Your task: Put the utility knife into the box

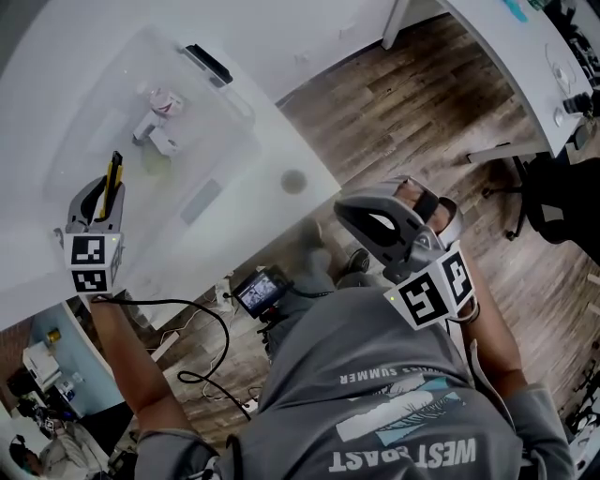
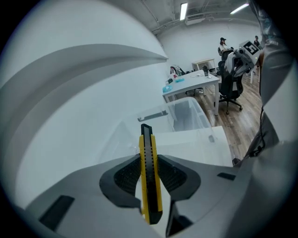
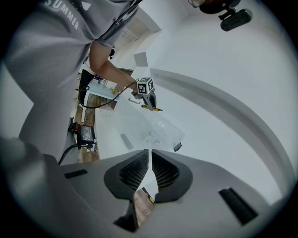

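Our left gripper [image 1: 109, 187] pinches the knife [image 2: 150, 176] at the box's [image 1: 240, 118] near edge. Our right gripper [image 3: 149, 174] is pressed together, empty. Carry step; next, we move over the box and release.

A white table [image 1: 56, 56] filled the far left, with a dim round mark [image 1: 293, 181] near its right edge. Wooden floor [image 1: 422, 122] ran to the right of it. A second white desk [image 1: 511, 56] stood at the far right, and a black office chair [image 1: 558, 202] sat just beside it. Near the table's near edge, a small black device with a lit screen [image 1: 261, 292] showed, and a black cable [image 1: 211, 323] looped to its left. In the left gripper view, ceiling lights [image 2: 183, 10] glowed above a cluttered far desk [image 2: 193, 85], with a person [image 2: 224, 44] beyond it.
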`<control>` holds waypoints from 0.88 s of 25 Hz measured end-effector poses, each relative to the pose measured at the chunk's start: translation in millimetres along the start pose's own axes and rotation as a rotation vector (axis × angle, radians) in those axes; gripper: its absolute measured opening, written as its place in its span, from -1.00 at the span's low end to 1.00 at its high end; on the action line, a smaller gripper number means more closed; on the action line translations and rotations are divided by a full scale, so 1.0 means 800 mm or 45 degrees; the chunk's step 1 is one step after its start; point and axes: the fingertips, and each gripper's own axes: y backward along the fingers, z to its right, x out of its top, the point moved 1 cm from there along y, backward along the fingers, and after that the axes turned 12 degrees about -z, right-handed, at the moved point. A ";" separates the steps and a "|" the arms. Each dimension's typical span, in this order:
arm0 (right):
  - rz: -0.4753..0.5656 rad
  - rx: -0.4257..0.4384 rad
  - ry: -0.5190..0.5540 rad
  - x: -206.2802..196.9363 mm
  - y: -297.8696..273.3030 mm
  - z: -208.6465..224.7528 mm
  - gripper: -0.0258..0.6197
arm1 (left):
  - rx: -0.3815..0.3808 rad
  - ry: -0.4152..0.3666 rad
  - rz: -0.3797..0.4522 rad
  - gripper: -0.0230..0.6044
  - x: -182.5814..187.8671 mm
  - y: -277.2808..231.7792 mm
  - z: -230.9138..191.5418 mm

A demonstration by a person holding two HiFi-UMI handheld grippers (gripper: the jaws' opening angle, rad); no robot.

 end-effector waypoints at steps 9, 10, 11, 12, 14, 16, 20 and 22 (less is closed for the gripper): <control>-0.044 -0.003 -0.050 -0.004 -0.022 0.010 -0.82 | -0.087 0.069 -0.182 -0.54 -0.071 -0.082 -0.029; -0.047 -0.002 -0.056 -0.003 -0.025 0.011 -0.82 | -0.101 0.078 -0.205 -0.54 -0.080 -0.092 -0.031; -0.049 -0.002 -0.061 -0.003 -0.029 0.012 -0.82 | -0.116 0.087 -0.226 -0.54 -0.090 -0.102 -0.032; -0.051 -0.002 -0.066 -0.002 -0.032 0.013 -0.82 | -0.131 0.094 -0.244 -0.54 -0.098 -0.111 -0.033; -0.057 -0.003 -0.075 -0.002 -0.039 0.015 -0.82 | -0.159 0.105 -0.277 -0.54 -0.112 -0.129 -0.033; -0.063 -0.004 -0.082 -0.001 -0.045 0.017 -0.82 | -0.184 0.116 -0.313 -0.54 -0.128 -0.145 -0.034; -0.073 -0.008 -0.097 0.001 -0.053 0.021 -0.82 | -0.248 0.136 -0.397 -0.54 -0.158 -0.176 -0.033; -0.081 -0.008 -0.105 0.000 -0.057 0.022 -0.82 | -0.293 0.143 -0.441 -0.54 -0.172 -0.191 -0.027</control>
